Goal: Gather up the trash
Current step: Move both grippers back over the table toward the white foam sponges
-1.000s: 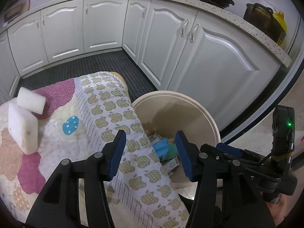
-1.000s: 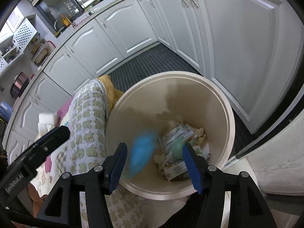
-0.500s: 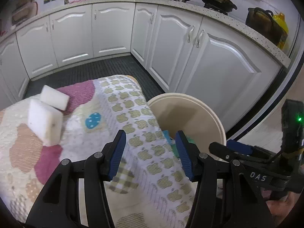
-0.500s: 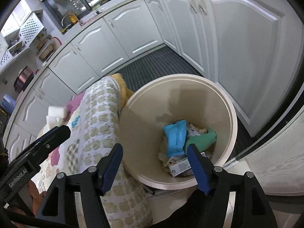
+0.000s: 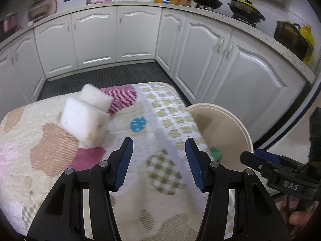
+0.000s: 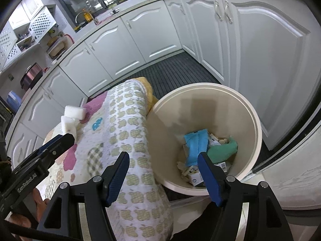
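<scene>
**Some trash is in the bin, two white blocks are left**

The bin (image 6: 202,108) stands on the floor, just beside the edge of the surface (image 5: 166,204) with the patchwork cloth. Down at the bottom of the bin lies a pile of trash. On top of the pile are a blue packet (image 6: 195,147) and a green scrap (image 6: 222,151). Under them are bits of paper and small boxes (image 6: 195,177). So part of the job looks done.

The right hand-held gripper (image 6: 163,173) hangs above the near rim of the bin. Its jaws have just been opening, and now they stand wide apart with nothing between them. The blue packet lies in the bin below them.

The left hand-held gripper (image 5: 158,163) is over the cloth, on the side away from the bin. Its jaws are partly open and hold nothing.

Two white blocks (image 5: 85,123) sit on the cloth, well away from the bin, at the far side of the surface. One leans on the other. They look like sponges or foam, but the picture is blurred there, so I cannot be sure. If they count as trash, they are what is left to pick up. The left hand-held gripper is the one nearer to them. No other loose trash shows on the cloth.
</scene>
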Action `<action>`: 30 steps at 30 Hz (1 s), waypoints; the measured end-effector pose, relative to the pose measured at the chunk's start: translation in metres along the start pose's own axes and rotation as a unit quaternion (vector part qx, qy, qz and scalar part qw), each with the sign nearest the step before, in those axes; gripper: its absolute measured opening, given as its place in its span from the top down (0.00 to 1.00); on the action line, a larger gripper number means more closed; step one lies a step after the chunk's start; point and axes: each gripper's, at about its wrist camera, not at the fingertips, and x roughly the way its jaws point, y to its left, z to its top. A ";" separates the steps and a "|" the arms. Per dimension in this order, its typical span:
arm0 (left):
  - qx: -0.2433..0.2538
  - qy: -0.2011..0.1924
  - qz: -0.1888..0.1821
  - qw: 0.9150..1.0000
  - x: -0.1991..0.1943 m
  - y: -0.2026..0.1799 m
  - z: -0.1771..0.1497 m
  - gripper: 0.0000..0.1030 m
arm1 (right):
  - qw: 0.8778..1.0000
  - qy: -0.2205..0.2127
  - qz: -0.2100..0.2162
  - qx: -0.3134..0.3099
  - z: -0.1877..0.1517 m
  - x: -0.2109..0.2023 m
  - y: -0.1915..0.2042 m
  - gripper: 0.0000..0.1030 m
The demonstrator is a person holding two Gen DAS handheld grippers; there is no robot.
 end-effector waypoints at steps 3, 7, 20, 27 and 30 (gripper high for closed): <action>-0.026 0.004 0.010 1.000 0.002 0.023 -0.002 0.49 | 1.000 0.002 0.004 -0.010 -0.001 0.001 0.010 0.34; -0.065 0.015 0.020 0.998 0.005 0.060 -0.006 0.49 | 1.000 0.006 0.013 -0.026 -0.003 0.005 0.027 0.34; -0.183 0.012 -0.010 0.983 0.016 0.120 0.013 0.27 | 0.996 0.033 0.043 -0.069 -0.001 0.043 0.071 0.33; -0.240 0.024 0.000 0.970 0.044 0.127 0.029 0.26 | 0.995 0.044 0.050 -0.072 0.002 0.052 0.075 0.32; -0.250 0.033 0.021 0.968 0.054 0.128 0.029 0.26 | 0.995 0.047 0.050 -0.078 0.004 0.055 0.077 0.32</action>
